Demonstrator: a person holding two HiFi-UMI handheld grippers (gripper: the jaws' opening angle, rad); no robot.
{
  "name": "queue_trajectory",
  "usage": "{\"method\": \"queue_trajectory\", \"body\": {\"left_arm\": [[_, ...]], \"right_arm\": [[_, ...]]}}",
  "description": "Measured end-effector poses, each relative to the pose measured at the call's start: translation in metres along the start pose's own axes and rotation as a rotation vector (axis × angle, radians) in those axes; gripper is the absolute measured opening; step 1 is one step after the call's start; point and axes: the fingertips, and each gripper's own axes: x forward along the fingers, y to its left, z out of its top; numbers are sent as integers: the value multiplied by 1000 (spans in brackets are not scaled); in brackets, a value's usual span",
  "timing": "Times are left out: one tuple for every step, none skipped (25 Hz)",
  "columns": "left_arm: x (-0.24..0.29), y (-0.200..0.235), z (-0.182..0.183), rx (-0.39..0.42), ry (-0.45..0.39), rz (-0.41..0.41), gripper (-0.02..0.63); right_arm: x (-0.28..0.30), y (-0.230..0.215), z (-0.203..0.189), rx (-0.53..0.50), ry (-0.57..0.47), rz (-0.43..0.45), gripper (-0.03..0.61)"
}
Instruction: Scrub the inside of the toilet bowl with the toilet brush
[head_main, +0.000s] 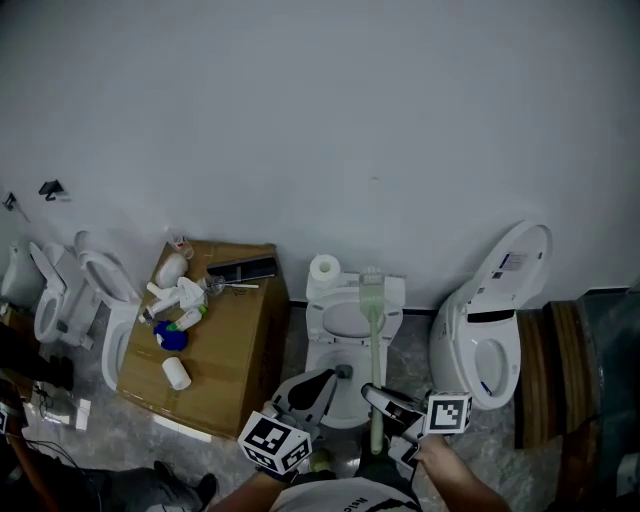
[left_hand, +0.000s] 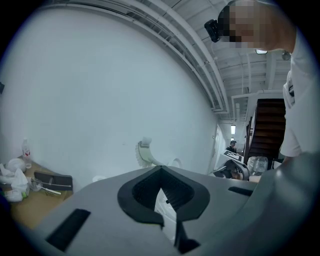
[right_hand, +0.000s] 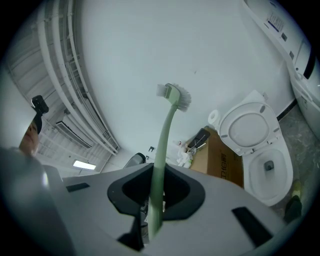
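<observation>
Evidently light and slim, the pale green toilet brush (right_hand: 162, 150) looks like stiff plastic with some spring in its long handle. The right gripper (head_main: 378, 395) has its jaws clamped on the low end of that handle. That hold gives reach, but the wet bristles could twist it. The bristle head is up in the air, over the back of the toilet bowl (head_main: 312, 350) and not yet inside it.

The left gripper (head_main: 315, 385) hangs at the bowl's front left edge, jaws drawn together on nothing.

A paper roll (head_main: 322, 268) stands on the tank's left corner. A cardboard box (head_main: 230, 340) crowds the bowl's left side, and a second toilet (head_main: 490, 340) stands near on the right, so wide sweeps look risky.
</observation>
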Motion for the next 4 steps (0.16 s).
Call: {"method": "queue_trajectory", "body": {"left_arm": [[0,0,0,1,1,0,8],[-1,0,0,1,2,0,8],[-2,0,0,1,4,-1,8],[-2,-1,0,1,5,-2,8]], "right_arm": [[1,2,0,2,-2,6,48],[2,2,0,5,-4,6,48],[2,2,-1,7,-5,2,48],[2,2,-1,9,-5,-2,48]]}}
